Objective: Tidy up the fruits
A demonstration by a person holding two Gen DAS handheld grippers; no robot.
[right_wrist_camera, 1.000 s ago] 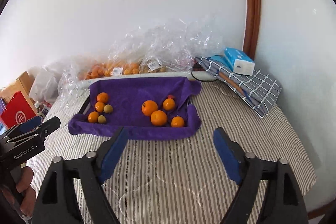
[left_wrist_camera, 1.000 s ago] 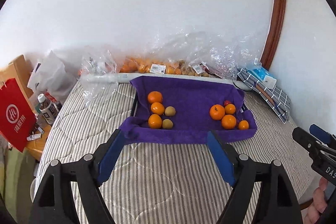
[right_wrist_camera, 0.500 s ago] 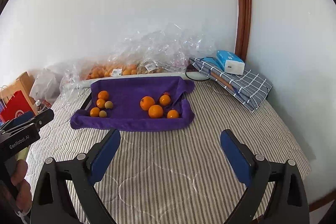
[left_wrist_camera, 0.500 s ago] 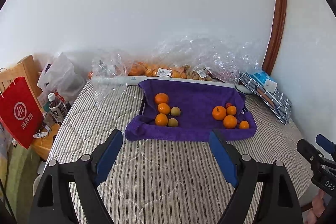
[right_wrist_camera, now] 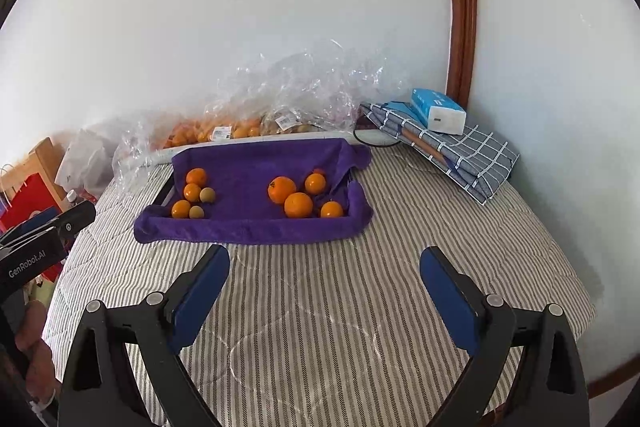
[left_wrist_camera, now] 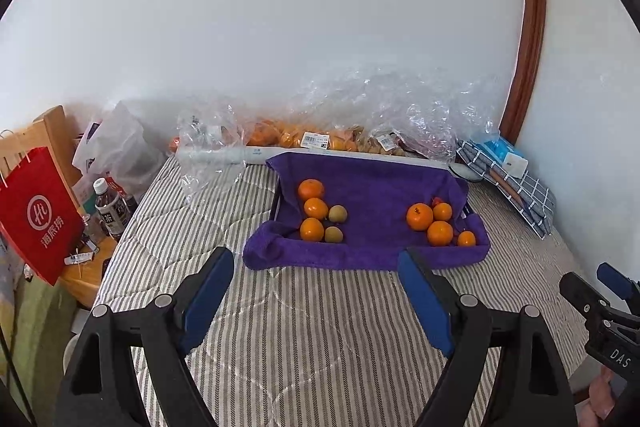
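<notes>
Lying in two clusters on a purple towel [left_wrist_camera: 372, 195] draped over a tray on the bed [left_wrist_camera: 320, 327]: a left group of three oranges [left_wrist_camera: 312, 205] and two small greenish-brown fruits [left_wrist_camera: 337, 213], touching or just beside one another; a right group of four oranges [left_wrist_camera: 420, 217] with a small red fruit [left_wrist_camera: 438, 201] partly hidden behind them, well apart from the left group. Seen again from the right wrist view, with the left cluster [right_wrist_camera: 192, 193] near the towel's left edge and the right cluster [right_wrist_camera: 298, 205] toward its right fold. Spread wide and gripping nothing, the left claw [left_wrist_camera: 316, 291], blue pads hanging over the striped quilt just short of the towel's near edge. Likewise splayed wide and empty, the right claw [right_wrist_camera: 324, 283], also short of the towel [right_wrist_camera: 256, 227]. Behind the tray, against the white wall, clear plastic bags [left_wrist_camera: 360, 115] with more oranges inside. To the right, a folded checked cloth [right_wrist_camera: 460, 151] with a blue tissue pack [right_wrist_camera: 438, 111] on top. To the left of the bed, a red paper bag [left_wrist_camera: 38, 215] and a bottle [left_wrist_camera: 110, 207].
</notes>
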